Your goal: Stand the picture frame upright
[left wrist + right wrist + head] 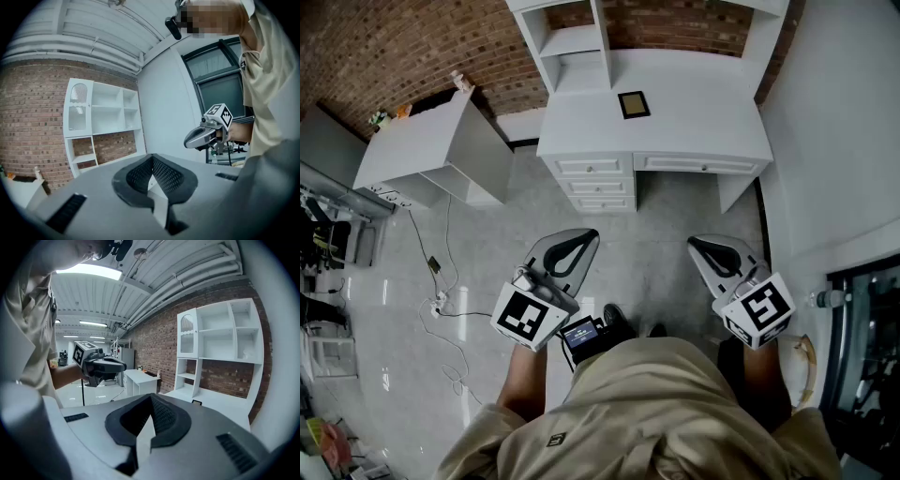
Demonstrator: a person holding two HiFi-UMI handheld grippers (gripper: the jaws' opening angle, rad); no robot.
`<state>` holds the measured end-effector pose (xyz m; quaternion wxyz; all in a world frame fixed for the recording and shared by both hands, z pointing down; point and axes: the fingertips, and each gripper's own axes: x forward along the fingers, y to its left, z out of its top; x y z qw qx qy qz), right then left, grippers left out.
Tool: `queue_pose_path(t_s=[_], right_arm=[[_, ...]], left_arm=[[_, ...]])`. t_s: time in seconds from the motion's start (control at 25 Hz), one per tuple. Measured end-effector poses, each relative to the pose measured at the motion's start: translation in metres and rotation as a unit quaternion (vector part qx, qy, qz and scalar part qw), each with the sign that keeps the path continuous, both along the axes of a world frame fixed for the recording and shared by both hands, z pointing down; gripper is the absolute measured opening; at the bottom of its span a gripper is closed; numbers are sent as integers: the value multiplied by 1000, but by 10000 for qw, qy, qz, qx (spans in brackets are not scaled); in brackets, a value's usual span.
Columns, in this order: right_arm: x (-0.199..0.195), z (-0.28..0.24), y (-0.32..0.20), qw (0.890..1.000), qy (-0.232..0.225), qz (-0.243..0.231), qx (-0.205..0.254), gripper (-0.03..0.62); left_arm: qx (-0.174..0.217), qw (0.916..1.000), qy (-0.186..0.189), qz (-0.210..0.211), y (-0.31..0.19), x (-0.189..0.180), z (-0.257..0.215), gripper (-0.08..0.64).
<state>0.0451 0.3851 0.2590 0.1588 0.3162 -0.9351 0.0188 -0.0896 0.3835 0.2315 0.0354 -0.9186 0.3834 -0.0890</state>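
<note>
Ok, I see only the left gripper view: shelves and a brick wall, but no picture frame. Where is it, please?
Observer: The picture frame lies flat on the white desk, just in front of the shelf unit. The head view shows it.
Operator: Is any gripper close to it?
Observer: No. The left gripper and the right gripper are both over the floor, well apart from the desk.
Operator: And the jaws of the right gripper?
Observer: They are together, with nothing between them, as the right gripper view shows.
</note>
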Motion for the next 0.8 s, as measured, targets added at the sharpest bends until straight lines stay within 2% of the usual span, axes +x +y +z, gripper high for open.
queue_pose_path(t_s=[0.48,0.68,0.8], right_arm=[[-50,2,-49,9998,-21,160,-70,3],[-67,-8,-71,9989,-259,395,-25,3],[-66,-7,-83,9983,-244,534,-25,3]], left_arm=[[-14,9998,38,183,-48,-47,9,7],[38,9992,150,379,-70,-61,12,6],[51,9987,191,479,-82,-62,14,8]])
